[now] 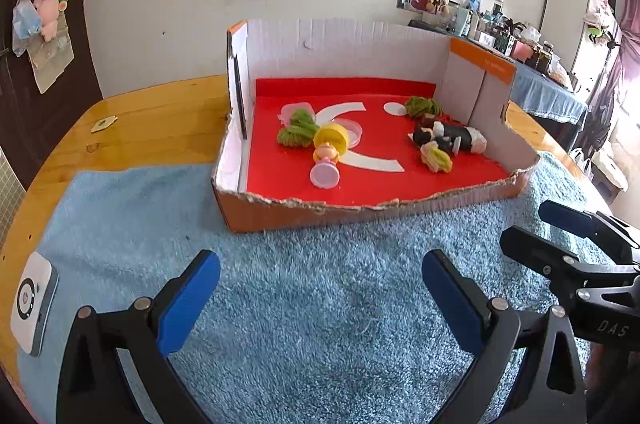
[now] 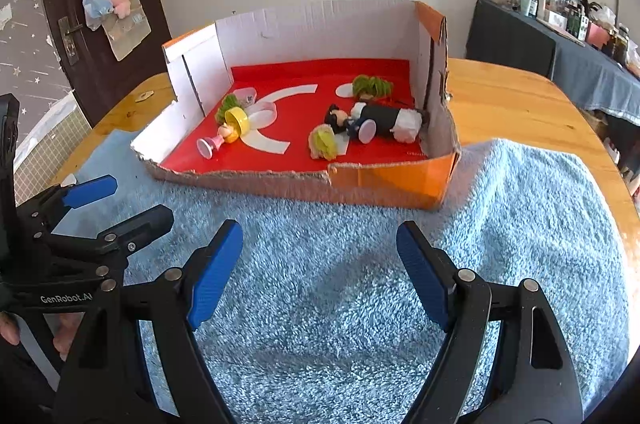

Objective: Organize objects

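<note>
Claws: left claw (image 1: 320, 298) and right claw (image 2: 320, 270) both gape empty, short of the box (image 2: 380, 179).
Toys: doll (image 2: 224, 133), figures (image 2: 380, 121) – all inside the box.
Progress: seemingly near done – nothing loose on the counter's towel (image 2: 520, 224).

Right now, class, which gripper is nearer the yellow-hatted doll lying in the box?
Left. The left gripper sits almost straight before the yellow-hatted doll; the right gripper is off to its right.

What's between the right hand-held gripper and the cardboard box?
Only bare blue towel lies between the right hand-held gripper and the cardboard box; the right wrist view shows it.
</note>
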